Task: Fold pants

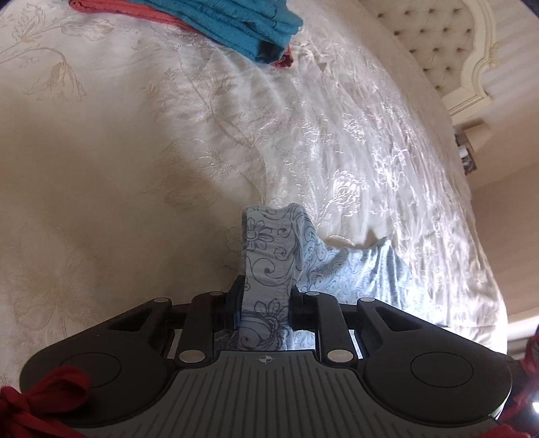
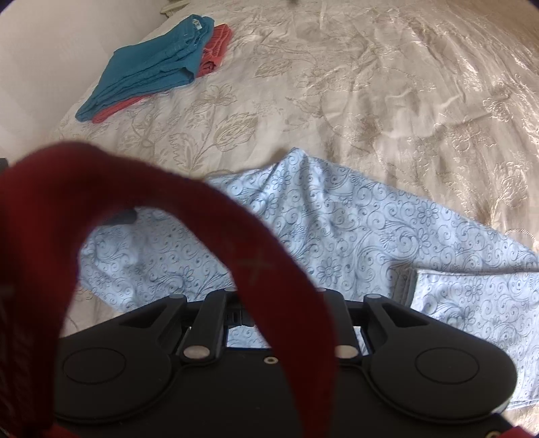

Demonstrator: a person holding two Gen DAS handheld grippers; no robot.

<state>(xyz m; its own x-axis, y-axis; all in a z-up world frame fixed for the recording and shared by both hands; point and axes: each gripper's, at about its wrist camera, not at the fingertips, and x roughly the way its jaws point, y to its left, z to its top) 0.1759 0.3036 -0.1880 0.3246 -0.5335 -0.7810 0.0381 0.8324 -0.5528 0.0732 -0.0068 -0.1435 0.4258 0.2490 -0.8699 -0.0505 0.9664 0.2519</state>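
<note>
The pants [image 2: 353, 232] are light blue with a dark floral swirl print and lie spread on the cream bedspread [image 2: 337, 84]. In the left wrist view my left gripper [image 1: 266, 289] is shut on a bunched strip of the pants [image 1: 269, 249], held up off the bed, with more of the fabric trailing down to the right. In the right wrist view my right gripper [image 2: 269, 303] hovers over the pants. A dark red strap [image 2: 209, 215] loops across the lens and hides its fingertips, so its state does not show.
A folded teal garment [image 2: 151, 67] lies on a folded coral one [image 2: 215, 47] at the far left of the bed; the teal garment also shows in the left wrist view [image 1: 235, 23]. A tufted cream headboard [image 1: 434, 40] stands beyond the bed.
</note>
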